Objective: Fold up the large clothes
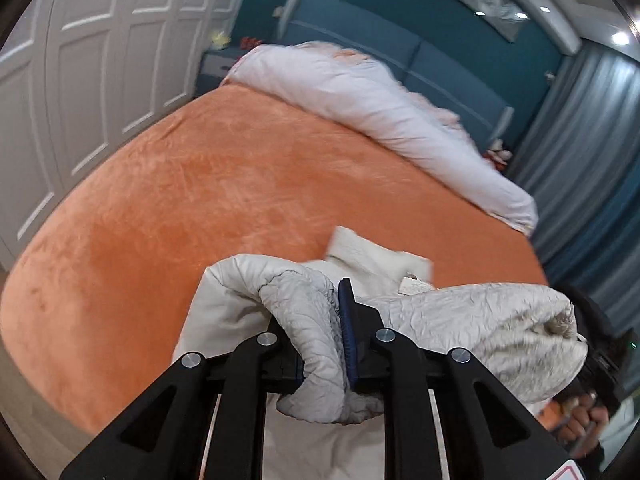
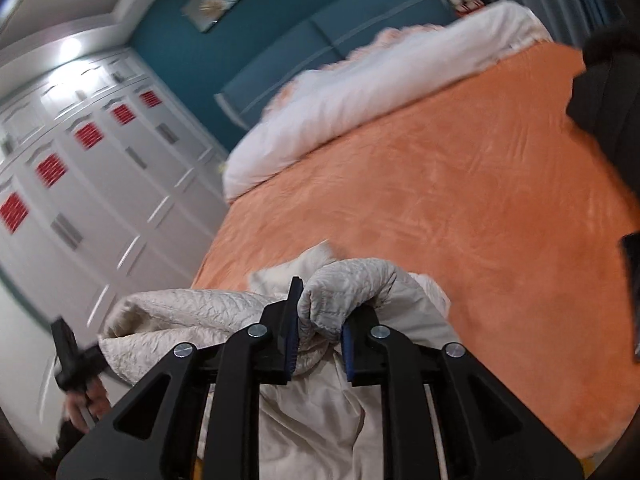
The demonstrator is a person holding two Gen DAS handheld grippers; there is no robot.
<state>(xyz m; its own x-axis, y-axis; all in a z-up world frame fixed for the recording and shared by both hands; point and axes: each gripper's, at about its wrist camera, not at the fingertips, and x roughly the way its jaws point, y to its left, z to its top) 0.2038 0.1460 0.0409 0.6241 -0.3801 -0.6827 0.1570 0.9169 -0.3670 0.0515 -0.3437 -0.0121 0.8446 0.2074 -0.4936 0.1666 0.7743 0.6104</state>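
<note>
The bed (image 1: 200, 184), under its orange cover, takes most of both views, with a white duvet (image 1: 380, 120) rolled along the headboard side. The cream quilted coat (image 1: 460, 320) hangs lifted over the near edge of the bed. The left tool (image 1: 320, 336) pinches one bunched fold; the right tool (image 2: 320, 328) clamps another. Judging by this, spread the tools apart evenly so the coat lands flat, without twist.

Orange bed (image 1: 208, 184), white duvet (image 1: 384, 120), maybe jacket (image 1: 372, 256)
</note>
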